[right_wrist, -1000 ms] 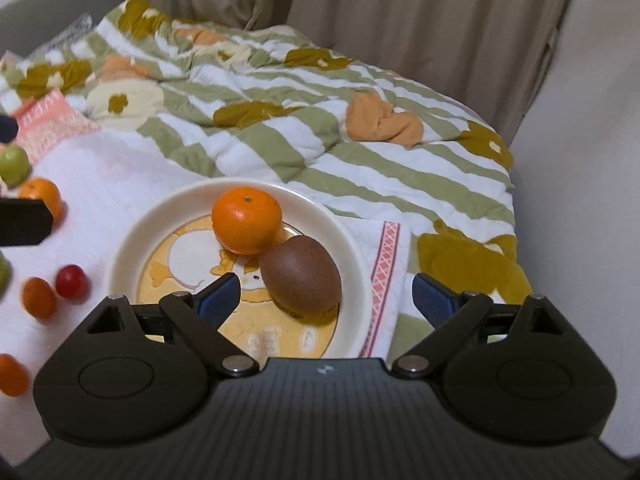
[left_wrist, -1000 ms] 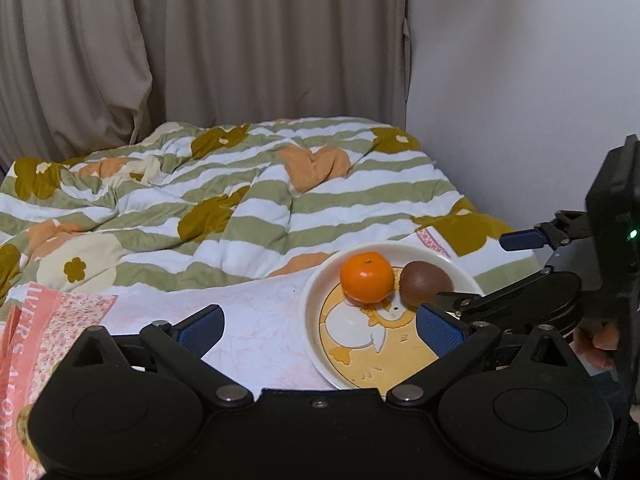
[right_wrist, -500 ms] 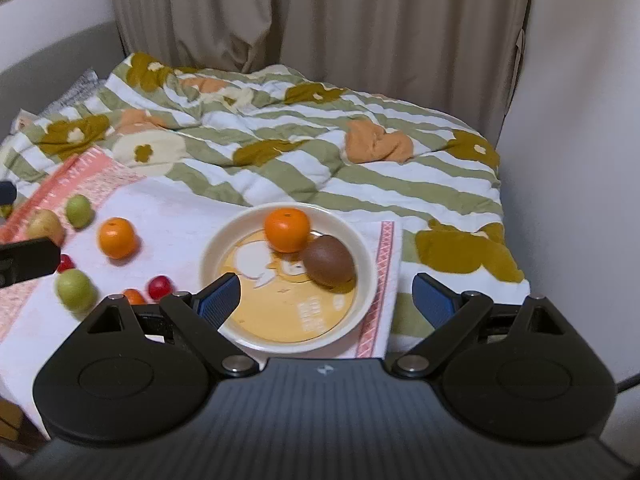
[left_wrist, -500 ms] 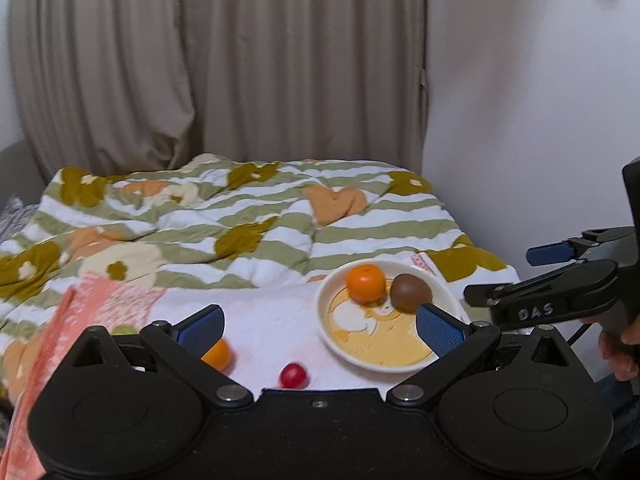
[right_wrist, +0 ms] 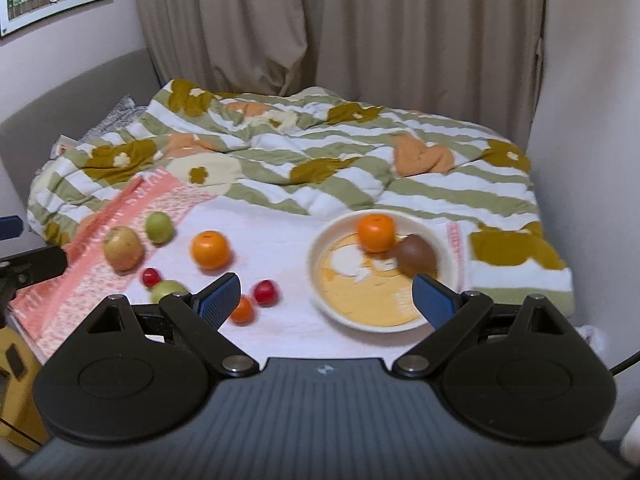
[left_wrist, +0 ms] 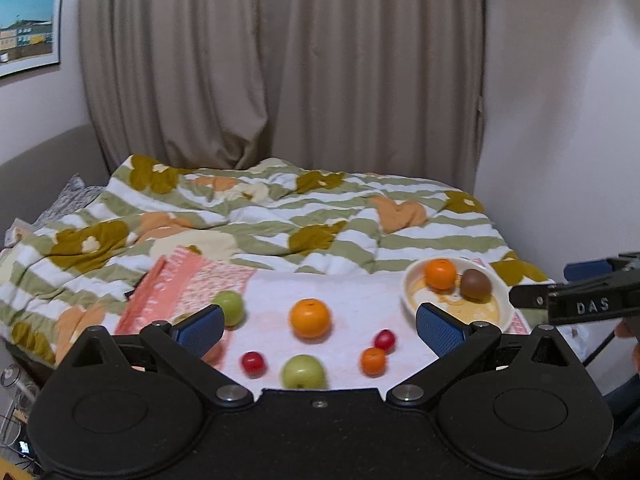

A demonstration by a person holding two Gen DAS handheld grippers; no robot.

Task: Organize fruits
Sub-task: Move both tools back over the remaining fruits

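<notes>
Pulled back from plate (right_wrist: 320, 268) since earlier frame; loose fruit now in view.
Left tool (left_wrist: 318, 326) and right tool (right_wrist: 326, 294) both spread wide, empty. Loose orange (left_wrist: 310, 318) on bed towel, apart from plate: probably firm, round, prone to rolling; grip across widest middle.

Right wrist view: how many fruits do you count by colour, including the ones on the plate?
Orange fruits: 3
Green fruits: 2
Red fruits: 2
Brown kiwi: 1
Yellowish-tan fruit: 1
Total: 9
</notes>
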